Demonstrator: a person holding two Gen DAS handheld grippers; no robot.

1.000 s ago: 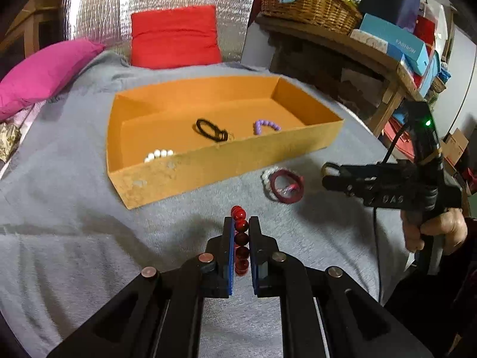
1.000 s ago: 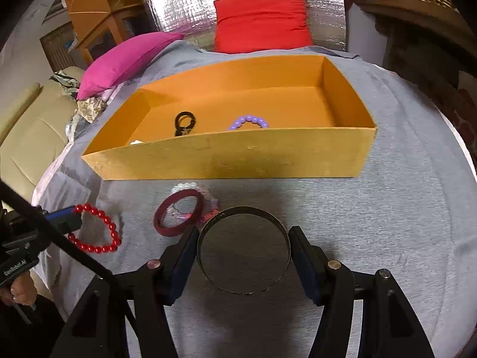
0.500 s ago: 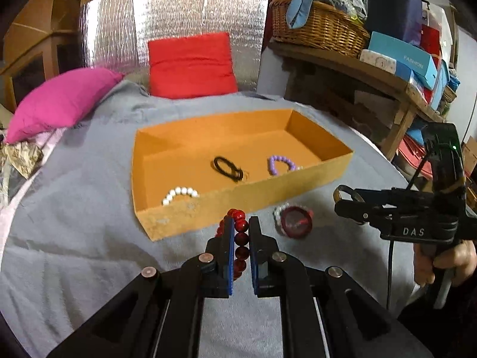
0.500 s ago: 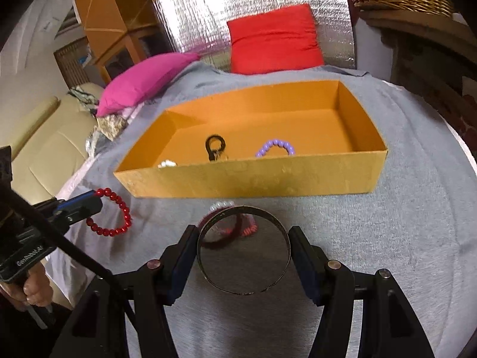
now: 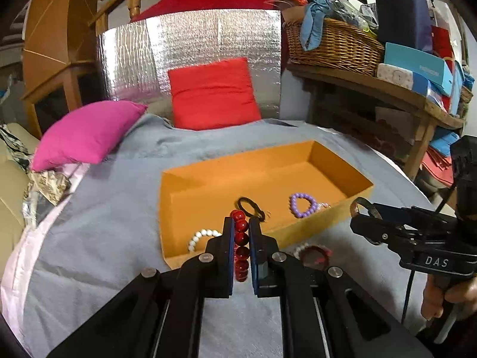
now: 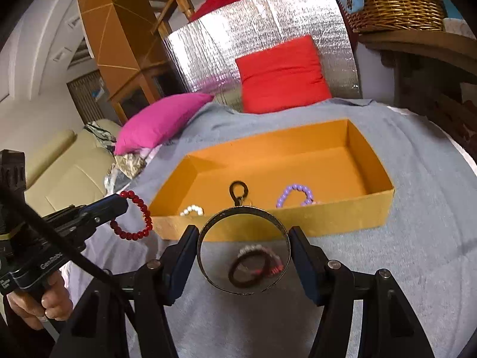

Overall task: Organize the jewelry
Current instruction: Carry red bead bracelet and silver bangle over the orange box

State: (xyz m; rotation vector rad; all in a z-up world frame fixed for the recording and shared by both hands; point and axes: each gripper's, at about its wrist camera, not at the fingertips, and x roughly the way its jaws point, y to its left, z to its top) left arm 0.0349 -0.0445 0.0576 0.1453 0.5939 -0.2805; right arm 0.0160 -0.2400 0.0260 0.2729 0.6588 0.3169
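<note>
**Two bracelets held clear of the grey cloth, near the orange box**

A grey cloth (image 5: 113,208) covers the surface that carries everything; whether a bed or a desk lies under it cannot be told. At its far end a red cushion (image 5: 213,94) leans against a silver foil panel (image 5: 190,50), and a pink cushion (image 5: 86,132) lies at the left edge.

The orange box (image 6: 337,216), open-topped and shallow, stands in the middle of the cloth. Inside it lie a purple bead bracelet (image 6: 295,195), a black ring with a clasp (image 6: 238,189) and a white bead bracelet (image 6: 192,209), all towards the near wall.

On the cloth just in front of the box, a dark red bangle (image 6: 247,270) rests against a pale beaded bracelet (image 6: 256,249).

The right hand-held gripper (image 6: 244,258) stands about half open, its pads pressed on either side of a wide metal bangle (image 6: 208,229), which is held clear of the cloth.

The left hand-held gripper (image 5: 241,246) is closed almost fully on a red bead bracelet (image 5: 241,228); the rest of the loop hangs free beside the box's left corner.
</note>
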